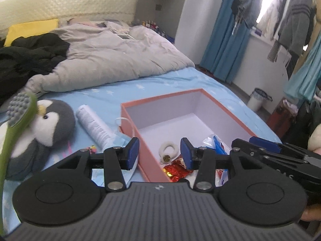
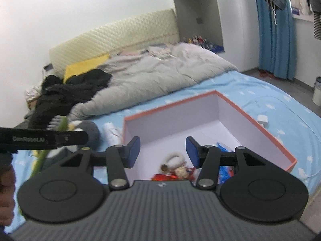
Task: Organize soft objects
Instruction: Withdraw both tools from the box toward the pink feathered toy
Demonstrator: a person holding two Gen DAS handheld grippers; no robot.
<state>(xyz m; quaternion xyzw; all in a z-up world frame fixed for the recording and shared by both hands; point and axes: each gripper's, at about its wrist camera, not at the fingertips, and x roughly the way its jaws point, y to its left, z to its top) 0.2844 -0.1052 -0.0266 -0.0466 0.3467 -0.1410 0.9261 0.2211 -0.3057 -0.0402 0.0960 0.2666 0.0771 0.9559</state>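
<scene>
Bed with blue star sheet (image 1: pixel 160 84): one orange box (image 1: pixel 140 152), white inside, holding a white fluffy ring (image 1: pixel 169 149), red foil wrappers (image 1: pixel 176 169) and blue packets (image 1: pixel 218 147) at its near end. Left of the box, on the sheet: penguin plush (image 1: pixel 44 126) and white tube (image 1: pixel 94 126). Left tool (image 1: pixel 159 153) and right tool (image 2: pixel 162 152): both above the box's near end, jaws parted with nothing between them.
</scene>
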